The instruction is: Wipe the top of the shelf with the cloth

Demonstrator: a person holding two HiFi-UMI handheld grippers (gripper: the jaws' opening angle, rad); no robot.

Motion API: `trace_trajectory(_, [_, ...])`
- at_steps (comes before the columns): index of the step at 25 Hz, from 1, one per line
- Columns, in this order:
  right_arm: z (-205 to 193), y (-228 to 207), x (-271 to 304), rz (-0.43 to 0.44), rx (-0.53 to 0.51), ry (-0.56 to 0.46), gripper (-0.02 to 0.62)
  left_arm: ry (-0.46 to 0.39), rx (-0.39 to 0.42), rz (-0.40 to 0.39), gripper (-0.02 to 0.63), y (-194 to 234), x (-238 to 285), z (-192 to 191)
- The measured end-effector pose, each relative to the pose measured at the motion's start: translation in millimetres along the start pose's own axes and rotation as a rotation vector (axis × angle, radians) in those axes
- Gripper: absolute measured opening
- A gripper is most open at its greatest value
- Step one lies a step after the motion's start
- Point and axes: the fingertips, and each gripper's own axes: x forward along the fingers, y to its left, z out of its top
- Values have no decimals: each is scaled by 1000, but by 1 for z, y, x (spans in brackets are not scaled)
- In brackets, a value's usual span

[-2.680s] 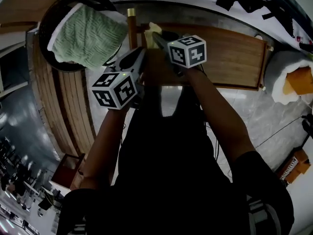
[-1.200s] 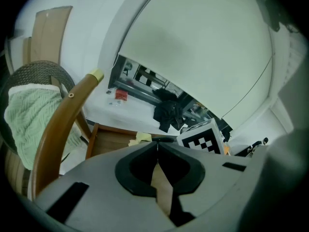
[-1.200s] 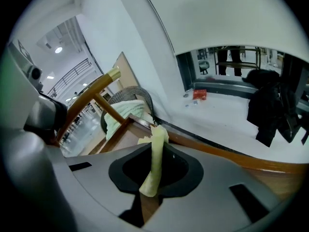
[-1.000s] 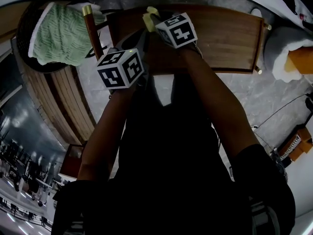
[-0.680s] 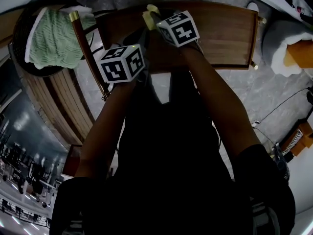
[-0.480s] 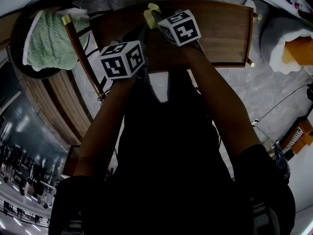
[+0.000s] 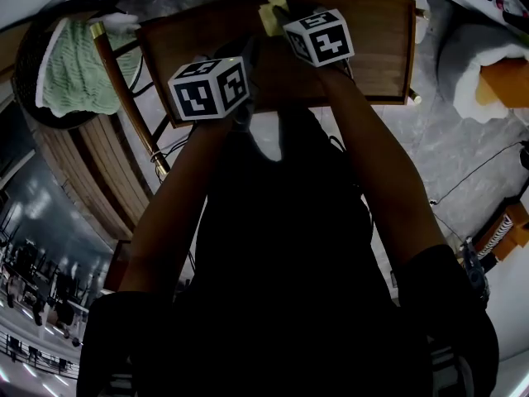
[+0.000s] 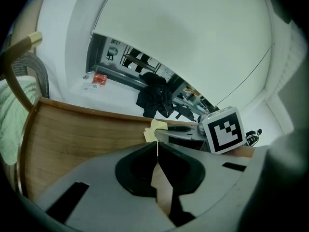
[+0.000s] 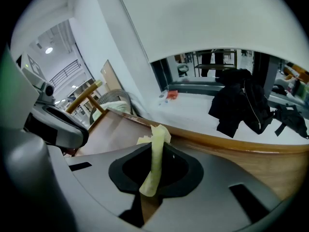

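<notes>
The shelf top (image 7: 372,52) is a brown wooden board with a raised rim. It also shows in the left gripper view (image 8: 72,139) and the right gripper view (image 9: 256,161). A pale yellow cloth (image 9: 154,153) is pinched in my right gripper (image 9: 153,151), which is shut on it. The cloth (image 7: 271,15) sticks out beyond that gripper's marker cube (image 7: 318,37), over the shelf's left-middle. My left gripper (image 8: 157,146) is shut with nothing between its jaws. Its marker cube (image 7: 208,88) hangs beside the right one, over the shelf's near edge.
A green knitted towel (image 7: 70,64) lies in a black round basket at the left. A wooden post with a brass tip (image 7: 124,98) slants beside the shelf's left end. A white bundle with an orange patch (image 7: 488,64) sits at the right. Dark clothing (image 9: 241,105) lies on the white ledge behind.
My right gripper has carried the yellow cloth from the shelf's left end toward its middle. The left gripper has followed alongside, still shut.
</notes>
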Motion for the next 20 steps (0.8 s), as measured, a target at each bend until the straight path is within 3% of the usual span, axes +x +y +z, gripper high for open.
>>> trace_trajectory(9, [-3,-53,-21,-40,37,3,54,-21,21,3,15,-34,-2,11])
trace_trajectory(14, [-11,-79,-34,-30,-15,39,54,-39,38,0,15,-57,-8,17])
trace_trajectory(20, [-23,-124,-63,-107,-17,58,54,-94,98,18,15,-79,-26,35])
